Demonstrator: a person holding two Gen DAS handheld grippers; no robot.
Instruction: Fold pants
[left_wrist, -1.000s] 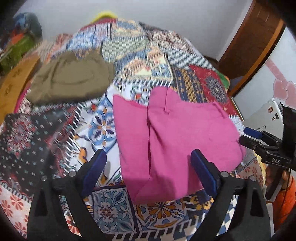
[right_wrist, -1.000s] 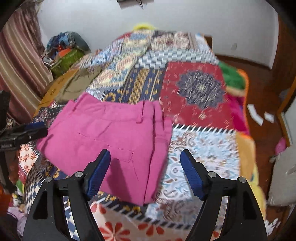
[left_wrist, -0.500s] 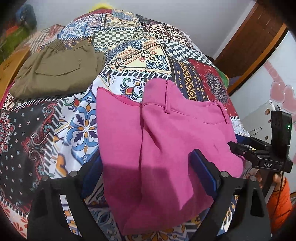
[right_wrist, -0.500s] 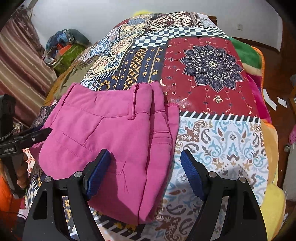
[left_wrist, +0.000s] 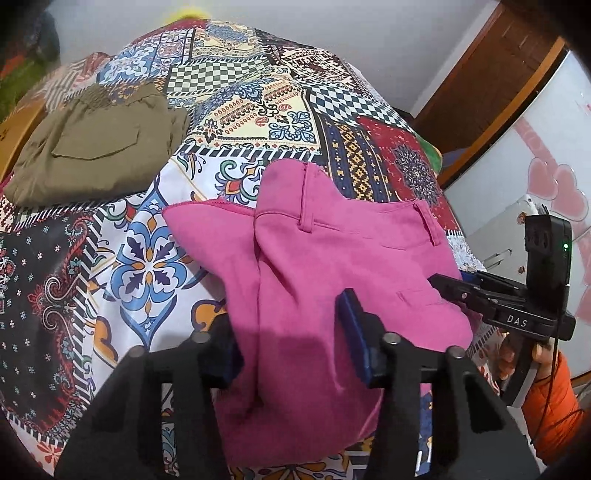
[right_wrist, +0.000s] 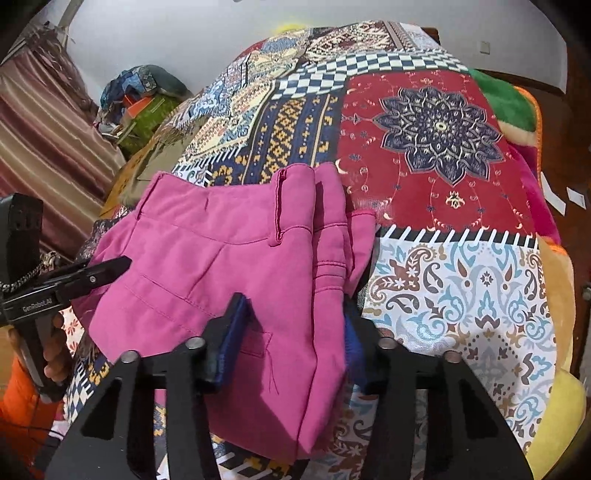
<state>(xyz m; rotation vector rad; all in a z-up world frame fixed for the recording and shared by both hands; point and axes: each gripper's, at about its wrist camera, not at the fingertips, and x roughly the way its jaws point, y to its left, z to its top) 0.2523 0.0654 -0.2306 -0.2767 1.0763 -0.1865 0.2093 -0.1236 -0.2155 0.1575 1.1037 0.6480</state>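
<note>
Folded pink pants (left_wrist: 332, 258) lie on the patchwork bedspread, waistband away from me; they also show in the right wrist view (right_wrist: 229, 266). My left gripper (left_wrist: 291, 336) straddles the pants' near left fold, its blue pads partly closed with pink cloth between them. My right gripper (right_wrist: 291, 332) straddles the near right fold the same way. Each gripper shows in the other's view: the right gripper (left_wrist: 491, 299) at the pants' right edge, the left gripper (right_wrist: 66, 280) at their left edge.
Folded olive pants (left_wrist: 96, 144) lie at the far left of the bed. The patchwork bedspread (right_wrist: 436, 140) covers the bed. A pile of clothes and boxes (right_wrist: 144, 99) stands by the wall at left. A wooden door (left_wrist: 480, 85) is at right.
Both grippers have moved forward and down onto the near edge of the pink pants. Their jaws have narrowed from wide open to around the cloth folds.
</note>
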